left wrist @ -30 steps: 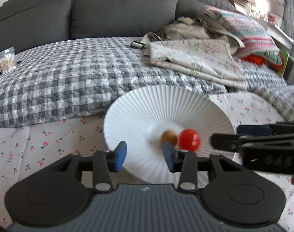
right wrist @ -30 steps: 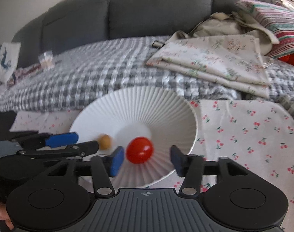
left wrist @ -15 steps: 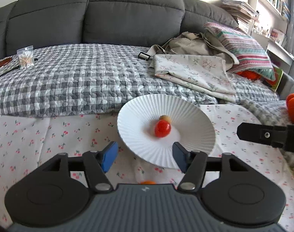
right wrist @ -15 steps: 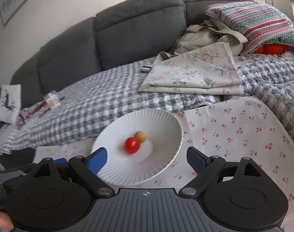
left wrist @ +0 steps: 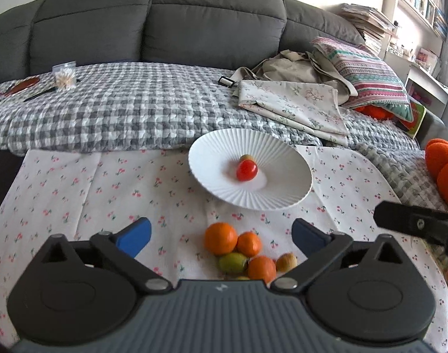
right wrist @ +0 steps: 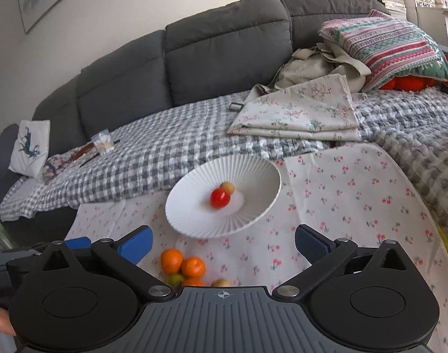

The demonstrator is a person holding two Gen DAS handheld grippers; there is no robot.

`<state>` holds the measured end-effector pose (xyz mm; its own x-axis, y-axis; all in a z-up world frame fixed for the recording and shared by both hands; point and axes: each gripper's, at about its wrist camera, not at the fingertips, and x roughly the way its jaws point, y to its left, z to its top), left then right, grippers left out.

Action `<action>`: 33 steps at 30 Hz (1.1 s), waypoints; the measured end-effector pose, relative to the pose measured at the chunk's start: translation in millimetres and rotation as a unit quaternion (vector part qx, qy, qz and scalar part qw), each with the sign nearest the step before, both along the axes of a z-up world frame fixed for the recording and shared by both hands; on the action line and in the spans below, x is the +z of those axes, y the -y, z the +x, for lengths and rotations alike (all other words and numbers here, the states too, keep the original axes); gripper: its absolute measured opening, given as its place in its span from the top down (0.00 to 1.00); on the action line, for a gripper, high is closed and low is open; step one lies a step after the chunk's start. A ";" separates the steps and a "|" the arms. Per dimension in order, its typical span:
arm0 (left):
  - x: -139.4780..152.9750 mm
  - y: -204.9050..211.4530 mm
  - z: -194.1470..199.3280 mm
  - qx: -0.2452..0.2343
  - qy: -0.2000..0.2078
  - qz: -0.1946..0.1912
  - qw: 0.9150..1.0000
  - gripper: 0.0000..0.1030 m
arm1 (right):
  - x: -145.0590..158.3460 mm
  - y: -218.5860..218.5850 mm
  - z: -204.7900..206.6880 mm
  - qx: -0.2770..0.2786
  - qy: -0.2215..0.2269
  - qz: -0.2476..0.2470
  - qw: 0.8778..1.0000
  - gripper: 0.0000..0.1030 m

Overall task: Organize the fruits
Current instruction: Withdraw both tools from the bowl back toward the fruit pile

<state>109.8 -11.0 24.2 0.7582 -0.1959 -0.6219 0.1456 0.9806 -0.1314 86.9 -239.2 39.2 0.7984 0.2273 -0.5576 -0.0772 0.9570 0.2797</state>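
A white ribbed plate (left wrist: 271,200) (right wrist: 253,173) on the cherry-print cloth holds a red tomato (left wrist: 246,170) (right wrist: 220,198) and a small tan fruit (left wrist: 247,157) (right wrist: 227,187). A pile of loose fruit lies nearer me: a large orange (left wrist: 220,238) (right wrist: 172,261), a smaller orange (left wrist: 248,244) (right wrist: 193,267), a third orange (left wrist: 261,269), a green fruit (left wrist: 232,262) (right wrist: 176,279) and a tan fruit (left wrist: 286,261) (right wrist: 221,282). My left gripper (left wrist: 221,236) is open and empty above the pile. My right gripper (right wrist: 223,242) is open and empty, back from the plate.
A grey sofa with a checked quilt (left wrist: 121,111) runs behind the cloth. Folded floral fabric (left wrist: 294,106), a bag and a striped pillow (left wrist: 368,73) lie at the back right. Orange plush shapes (left wrist: 444,164) sit at the right edge. The right gripper's finger (left wrist: 415,223) shows at right.
Both grippers have pulled back and up from the plate and opened wider. The red tomato stays on the plate, released by the right gripper. The loose fruit pile has come into view.
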 end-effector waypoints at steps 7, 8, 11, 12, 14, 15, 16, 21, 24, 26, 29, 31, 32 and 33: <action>-6.0 -6.2 -16.5 0.019 -0.007 0.006 1.000 0.01 | -5.4 -15.0 -30.2 0.021 0.014 -0.020 0.999 0.00; -7.3 -7.9 -17.5 0.023 -0.008 0.006 1.000 0.01 | -6.4 -16.8 -32.6 0.023 0.014 -0.025 0.999 0.00; -10.4 -11.3 -18.2 0.039 -0.016 0.008 0.999 0.01 | -8.9 -19.1 -35.1 0.022 0.016 -0.029 0.999 0.00; -11.6 -12.2 -17.8 0.042 -0.019 0.007 0.999 0.01 | -10.2 -16.9 -33.2 0.023 0.012 -0.019 0.999 0.00; -14.0 -13.9 -17.5 0.040 -0.028 0.003 0.999 0.01 | -12.6 -14.1 -29.1 0.020 -0.007 -0.012 1.000 0.00; -15.4 -14.9 -17.4 0.038 -0.034 -0.001 0.999 0.01 | -14.1 -13.9 -29.1 0.020 -0.011 -0.014 1.000 0.00; -17.1 -15.6 -17.5 0.038 -0.039 -0.003 0.999 0.01 | -15.6 -13.7 -28.3 0.019 -0.013 -0.020 1.000 0.00; -28.5 -12.5 -18.7 0.028 -0.061 0.009 0.998 0.01 | -25.2 -9.5 -23.8 0.024 -0.044 -0.022 0.999 0.00; -34.6 -8.3 -18.9 0.006 -0.072 0.017 0.997 0.01 | -29.0 -8.8 -22.7 0.031 -0.057 -0.023 0.998 0.00; -39.4 -6.6 -17.5 -0.006 -0.082 0.017 0.996 0.01 | -30.7 -8.7 -21.8 0.033 -0.062 -0.023 0.997 0.00; -47.1 -3.1 -15.1 -0.015 -0.099 0.021 0.995 0.02 | -35.3 -4.9 -18.3 0.032 -0.081 -0.009 0.996 0.00; -50.9 -1.4 -13.7 -0.016 -0.104 0.024 0.994 0.02 | -38.8 -2.4 -16.9 0.028 -0.091 0.001 0.995 0.01; -53.3 -0.7 -12.8 -0.015 -0.107 0.025 0.994 0.04 | -40.3 -1.8 -16.4 0.025 -0.095 0.002 0.995 0.01; -55.3 0.1 -12.1 -0.014 -0.109 0.024 0.994 0.04 | -41.4 -1.4 -16.1 0.023 -0.098 0.002 0.995 0.02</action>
<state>97.6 -11.1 -31.0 0.5990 -0.1809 -0.7800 0.1456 0.9825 -0.1161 70.7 -237.8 -2.2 0.6625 0.2648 -0.7007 -0.0648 0.9522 0.2985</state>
